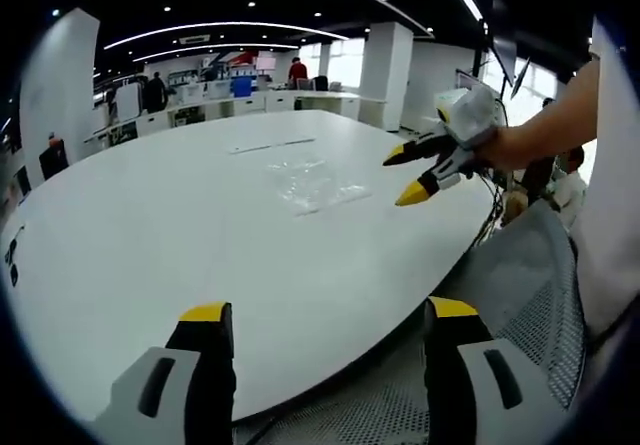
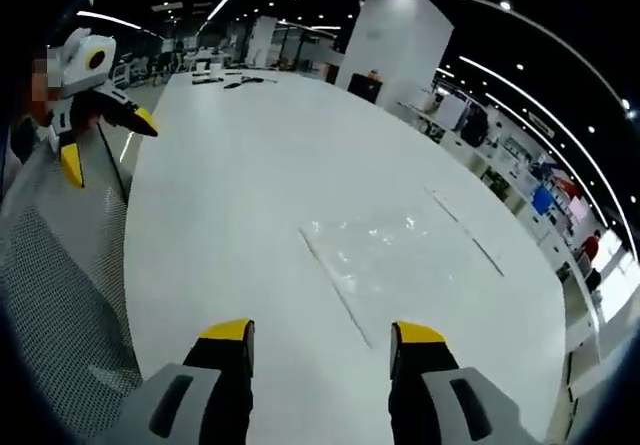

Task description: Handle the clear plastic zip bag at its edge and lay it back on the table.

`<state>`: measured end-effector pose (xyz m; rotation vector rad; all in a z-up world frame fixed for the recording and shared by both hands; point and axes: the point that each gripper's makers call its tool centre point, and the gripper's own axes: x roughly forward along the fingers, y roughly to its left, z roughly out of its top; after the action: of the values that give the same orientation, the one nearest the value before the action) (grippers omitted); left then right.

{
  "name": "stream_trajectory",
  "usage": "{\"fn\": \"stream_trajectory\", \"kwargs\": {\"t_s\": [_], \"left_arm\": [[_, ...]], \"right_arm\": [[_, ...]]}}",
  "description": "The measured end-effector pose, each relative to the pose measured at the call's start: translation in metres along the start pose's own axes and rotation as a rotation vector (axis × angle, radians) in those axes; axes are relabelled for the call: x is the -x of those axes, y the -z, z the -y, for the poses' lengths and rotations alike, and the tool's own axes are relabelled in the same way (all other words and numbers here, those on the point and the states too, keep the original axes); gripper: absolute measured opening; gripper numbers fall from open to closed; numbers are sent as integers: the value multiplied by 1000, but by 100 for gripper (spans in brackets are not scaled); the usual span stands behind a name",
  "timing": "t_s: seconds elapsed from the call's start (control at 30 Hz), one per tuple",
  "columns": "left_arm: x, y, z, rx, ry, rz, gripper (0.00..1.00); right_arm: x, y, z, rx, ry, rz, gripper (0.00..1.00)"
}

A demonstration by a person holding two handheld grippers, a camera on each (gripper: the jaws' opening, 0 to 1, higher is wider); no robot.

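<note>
The clear plastic zip bag [image 1: 312, 187] [image 2: 388, 255] lies flat on the white oval table [image 1: 150, 235] [image 2: 230, 195], with nothing holding it. My left gripper [image 1: 328, 311] is open near the table's edge, well short of the bag, and it also appears in the right gripper view [image 2: 108, 145] with its jaws apart. My right gripper [image 2: 322, 332] is open just in front of the bag's near edge, its jaws empty. In the left gripper view it hovers open [image 1: 403, 176] to the right of the bag, held by a person's hand [image 1: 520, 140].
A grey mesh chair back [image 1: 520, 275] [image 2: 50, 285] stands at the table's edge beside me. Thin strips [image 1: 270, 146] [image 2: 460, 227] lie beyond the bag. Small dark items [image 2: 225, 82] sit at the table's far end. White pillars [image 1: 388, 70] [image 2: 400, 40], desks and people fill the background.
</note>
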<state>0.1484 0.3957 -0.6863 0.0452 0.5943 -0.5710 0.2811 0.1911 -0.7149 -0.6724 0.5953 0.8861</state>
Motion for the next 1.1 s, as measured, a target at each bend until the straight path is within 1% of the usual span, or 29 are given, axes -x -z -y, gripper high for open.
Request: {"fn": "stream_trajectory", "kwargs": {"t_s": [0.2,0.33,0.37,0.63,0.73,0.83,1.0,1.1], "left_arm": [[0,-2,0,5,-4,-2,75],[0,-2,0,6,-7,-4,75],[0,-2,0,5,-8,-4,75],[1,-2,-2,9,-15,-5,73],[0,-2,-3,13,-18,-5,73],[0,-2,-4,18,-22,-5,73],[0,-1,-7,23,-29,-7,71],[-1,-1,-8,26,-33,-6,71]], "right_arm": [[-9,5,14,42,7,-24,49],[-15,9,19,96,2,-46,45],[-15,11,20,131,3,-62,44],[-28,19,28,202,-8,-98,37],[-35,22,32,253,-14,-109,34],[-40,27,37,268,-17,-124,33],[-46,35,42,321,-29,-140,29],[-49,37,45,330,-31,-141,27]]}}
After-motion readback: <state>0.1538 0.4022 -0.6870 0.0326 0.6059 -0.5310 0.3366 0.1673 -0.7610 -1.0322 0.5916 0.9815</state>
